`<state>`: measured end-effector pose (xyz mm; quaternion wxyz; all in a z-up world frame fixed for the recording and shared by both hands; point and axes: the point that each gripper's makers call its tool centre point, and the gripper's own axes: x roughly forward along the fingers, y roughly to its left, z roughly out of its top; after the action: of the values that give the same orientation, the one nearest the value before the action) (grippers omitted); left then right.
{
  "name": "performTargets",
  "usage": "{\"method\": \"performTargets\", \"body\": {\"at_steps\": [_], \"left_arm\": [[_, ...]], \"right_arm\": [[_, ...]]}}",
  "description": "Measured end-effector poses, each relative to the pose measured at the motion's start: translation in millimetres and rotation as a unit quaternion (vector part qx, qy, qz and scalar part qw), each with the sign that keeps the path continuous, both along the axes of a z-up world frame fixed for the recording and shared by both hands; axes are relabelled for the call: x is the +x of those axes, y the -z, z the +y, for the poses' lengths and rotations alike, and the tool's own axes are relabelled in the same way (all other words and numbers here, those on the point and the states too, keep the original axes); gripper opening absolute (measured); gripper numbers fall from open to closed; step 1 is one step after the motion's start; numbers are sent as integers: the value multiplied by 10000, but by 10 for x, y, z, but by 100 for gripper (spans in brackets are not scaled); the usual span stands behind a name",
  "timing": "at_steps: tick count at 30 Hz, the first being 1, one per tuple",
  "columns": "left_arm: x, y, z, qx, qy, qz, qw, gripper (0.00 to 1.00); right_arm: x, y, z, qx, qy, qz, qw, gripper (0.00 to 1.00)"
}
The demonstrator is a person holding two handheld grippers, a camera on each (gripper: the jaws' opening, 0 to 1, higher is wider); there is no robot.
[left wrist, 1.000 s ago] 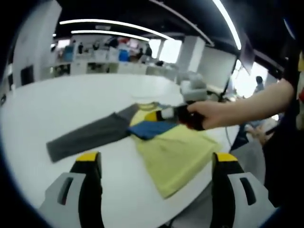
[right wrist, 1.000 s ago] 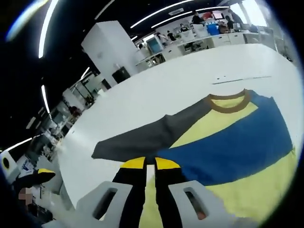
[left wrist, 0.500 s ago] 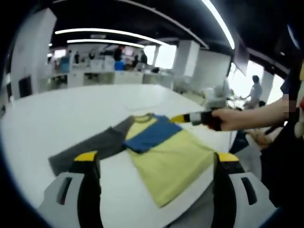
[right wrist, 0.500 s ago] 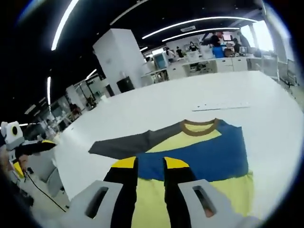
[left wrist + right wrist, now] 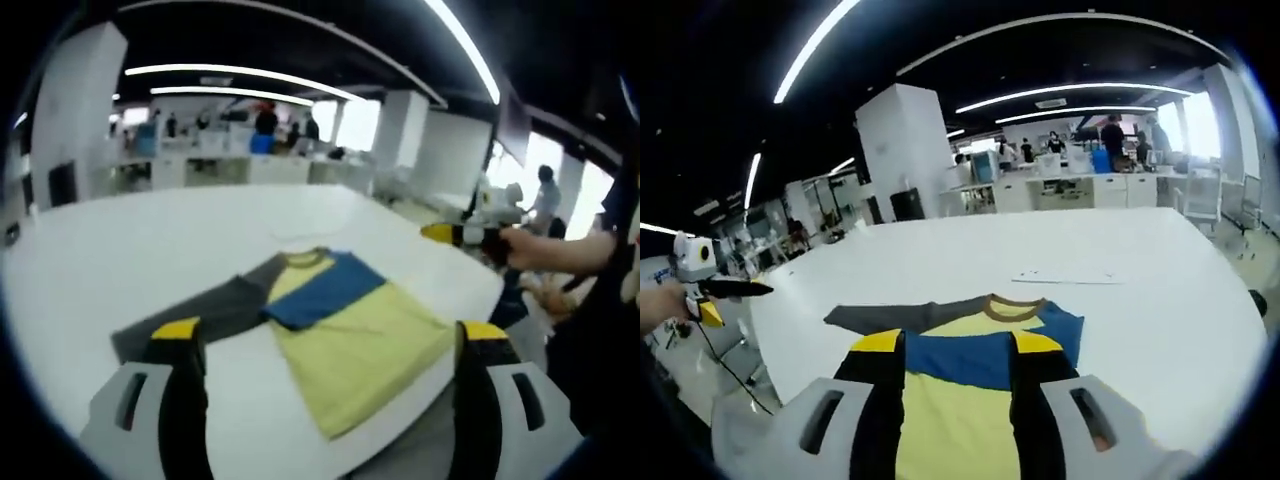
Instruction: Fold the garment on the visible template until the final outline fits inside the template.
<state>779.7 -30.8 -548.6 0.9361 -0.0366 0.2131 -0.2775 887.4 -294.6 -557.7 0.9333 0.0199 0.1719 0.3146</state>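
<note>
Open-plan office or lab hall. Dark ceiling with long strip lights (image 5: 1060, 88), white square pillars (image 5: 902, 150), rows of desks (image 5: 1110, 188) with monitors and people at the far wall, bright windows (image 5: 355, 120), large white table (image 5: 970, 250).

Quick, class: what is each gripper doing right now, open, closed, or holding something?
Left gripper: open, holding nothing, above the table's near edge.
Right gripper: open, empty, above the shirt.

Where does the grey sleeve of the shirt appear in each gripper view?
Left gripper view: grey sleeve lies left of centre, reaching toward the left jaw.
Right gripper view: the sleeve stretches left from the collar, just above the jaws.
Shared landmark: the shirt's blue band.
</note>
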Motion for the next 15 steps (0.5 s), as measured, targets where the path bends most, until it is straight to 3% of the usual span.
{"method": "performTargets", "body": {"at_steps": [5,8,15], "left_arm": [[-10,-65,-62,41,8,-67,10000,99],[-18,-82,-69,52,-16,-73,10000,99],[-61,-134,-37,6,-80,-82,9999,99]], "right_arm": [[-135,-149,-195,-100,-50,-77,9999,62],[-240,-219,-335,-278,-93,-166,9994,66],[-390,-387,-668,-131,-21,-214,9997,75]]}}
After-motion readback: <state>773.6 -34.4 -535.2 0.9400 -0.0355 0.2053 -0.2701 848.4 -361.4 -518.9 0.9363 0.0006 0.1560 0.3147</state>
